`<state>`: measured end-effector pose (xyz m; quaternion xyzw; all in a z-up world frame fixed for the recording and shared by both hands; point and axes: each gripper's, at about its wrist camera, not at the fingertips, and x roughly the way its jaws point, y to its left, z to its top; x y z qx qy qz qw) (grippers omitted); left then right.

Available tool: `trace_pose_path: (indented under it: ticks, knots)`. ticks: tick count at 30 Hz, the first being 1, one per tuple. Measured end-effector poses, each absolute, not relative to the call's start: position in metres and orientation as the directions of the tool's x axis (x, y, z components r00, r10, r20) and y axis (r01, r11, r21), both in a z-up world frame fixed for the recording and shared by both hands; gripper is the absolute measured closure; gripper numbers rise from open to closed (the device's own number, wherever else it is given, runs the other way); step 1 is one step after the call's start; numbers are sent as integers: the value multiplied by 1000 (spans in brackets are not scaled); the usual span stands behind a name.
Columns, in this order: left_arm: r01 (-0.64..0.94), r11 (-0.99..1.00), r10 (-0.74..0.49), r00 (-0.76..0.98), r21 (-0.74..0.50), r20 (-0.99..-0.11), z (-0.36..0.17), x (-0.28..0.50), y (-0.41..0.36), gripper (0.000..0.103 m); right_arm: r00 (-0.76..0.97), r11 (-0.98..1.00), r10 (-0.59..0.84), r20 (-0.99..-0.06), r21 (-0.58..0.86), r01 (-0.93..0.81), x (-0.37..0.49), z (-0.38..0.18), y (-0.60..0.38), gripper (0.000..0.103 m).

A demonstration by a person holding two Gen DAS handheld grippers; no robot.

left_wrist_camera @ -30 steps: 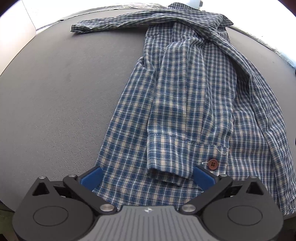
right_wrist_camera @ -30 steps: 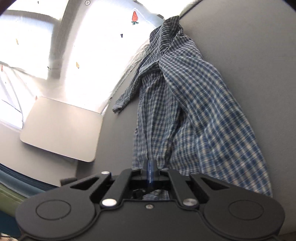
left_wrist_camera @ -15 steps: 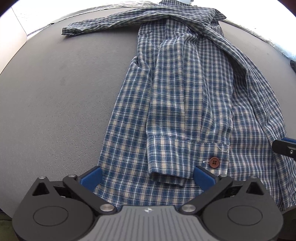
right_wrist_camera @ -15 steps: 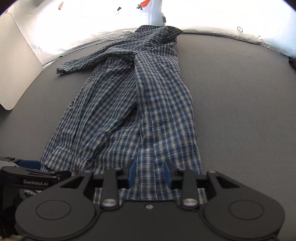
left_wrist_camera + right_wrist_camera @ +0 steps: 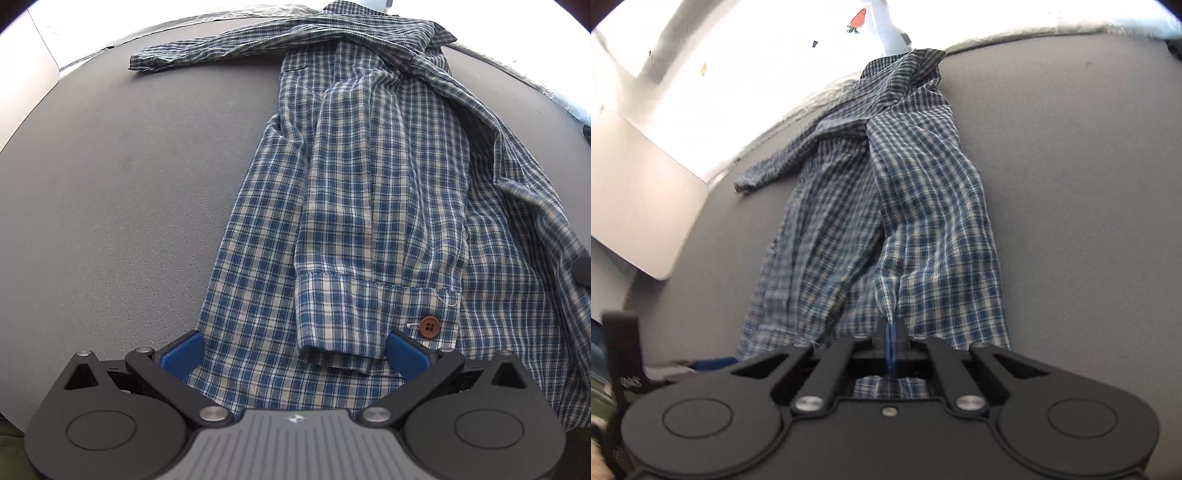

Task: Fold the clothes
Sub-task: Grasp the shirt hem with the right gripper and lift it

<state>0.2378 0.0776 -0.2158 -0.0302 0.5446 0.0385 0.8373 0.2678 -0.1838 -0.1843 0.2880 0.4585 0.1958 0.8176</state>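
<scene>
Right fingers point(image 5: 891, 341) clamped on shirt point(image 5: 923, 221) hem, left fingers point(image 5: 183, 352) apart, collar cut off.

no readable text, labels or numbers

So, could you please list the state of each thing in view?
Shirt: lying partly folded on the table, near edge pinched up.
Cuff: flat on the shirt, button unfastened.
Left gripper: open, straddling the cuff.
Right gripper: shut on the shirt.
</scene>
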Motion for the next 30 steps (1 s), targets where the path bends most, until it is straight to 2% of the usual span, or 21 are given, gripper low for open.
trace_pose_path:
  ticks: [2,4,8,11,16,21,23,24,25,28,30]
  knots:
    - [-99,995,33,407,-8,-913,-216,238,77,0,507,598,690,-516,802,1,267,-191,-196,102]
    - [-100,995,34,410,-8,-911,-216,237,78,0,507,446,761,-405,894,44,268,-200,-201,102]
    - [-97,995,34,418,-8,-908,-216,236,78,0,479,246,831,-281,960,136,274,-225,-192,102]
    - [-94,996,33,418,-8,-908,-215,235,80,0,423,259,849,-317,947,190,279,-244,-175,102]
    - [-89,996,30,419,-8,-908,-219,242,76,0,340,354,830,-442,889,291,278,-277,-151,101]
    - [-90,996,29,416,-9,-909,-219,245,77,0,301,384,826,-476,867,318,279,-283,-145,98]
    - [-92,996,29,411,-9,-911,-218,245,76,0,292,412,822,-489,865,287,285,-274,-143,88]
    - [-94,996,30,411,-10,-911,-218,245,76,0,288,426,820,-495,863,270,288,-269,-142,75]
    - [-97,995,31,413,-10,-910,-218,245,75,0,284,441,817,-502,861,253,292,-264,-140,69]
    - [-103,995,33,417,-11,-908,-216,242,75,0,280,493,805,-523,852,175,296,-244,-139,63]
    - [-108,994,33,416,-14,-909,-215,242,77,0,301,546,777,-552,830,113,298,-229,-140,62]
